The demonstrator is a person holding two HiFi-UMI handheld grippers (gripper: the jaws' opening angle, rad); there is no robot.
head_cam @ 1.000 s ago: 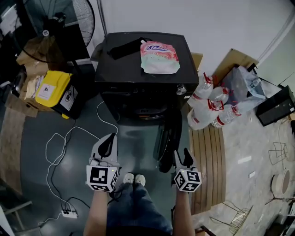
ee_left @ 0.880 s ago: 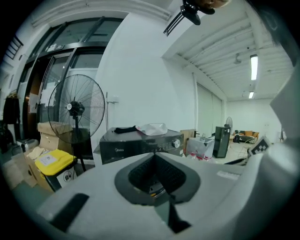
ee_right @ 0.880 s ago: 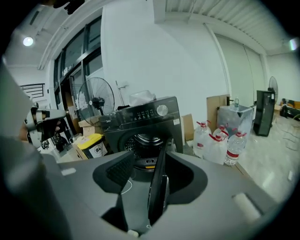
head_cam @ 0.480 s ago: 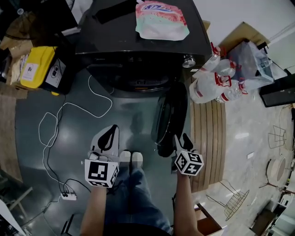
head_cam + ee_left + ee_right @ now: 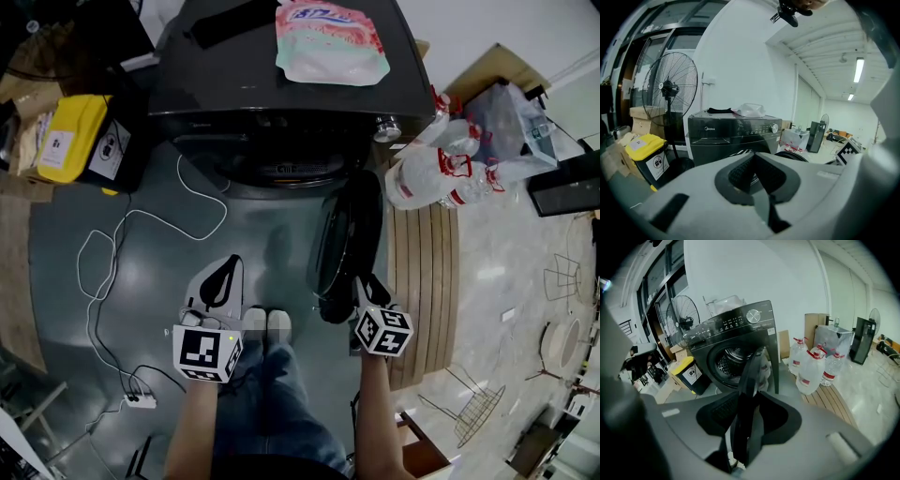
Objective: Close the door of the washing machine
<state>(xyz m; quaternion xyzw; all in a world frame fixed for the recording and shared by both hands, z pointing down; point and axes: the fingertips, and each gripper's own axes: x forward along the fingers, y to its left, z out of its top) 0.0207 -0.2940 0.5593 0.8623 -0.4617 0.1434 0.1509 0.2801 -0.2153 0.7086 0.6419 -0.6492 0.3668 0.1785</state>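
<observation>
The black front-loading washing machine (image 5: 281, 103) stands at the top of the head view, its round door (image 5: 342, 234) swung out towards me, edge-on. My right gripper (image 5: 367, 284) is at the door's near edge. In the right gripper view the dark door rim (image 5: 749, 376) runs up between the closing jaws, and both pads lie against it, with the open drum (image 5: 729, 363) behind. My left gripper (image 5: 228, 267) hangs shut and holds nothing, left of the door over the floor. The left gripper view shows the washer's front (image 5: 731, 129) beyond the left gripper (image 5: 753, 157).
A detergent pouch (image 5: 328, 42) and a dark cloth lie on the washer's top. Water bottles (image 5: 441, 164) stand on wooden slats (image 5: 422, 281) at the right. A yellow bin (image 5: 70, 136) is at the left, a white cable (image 5: 141, 225) loops to a power strip (image 5: 141, 400), and a fan (image 5: 670, 89) stands beside the machine.
The view has come closer to the washer. Both grippers have dropped. The right jaws, spread wide beside the door before, have narrowed onto its edge.
</observation>
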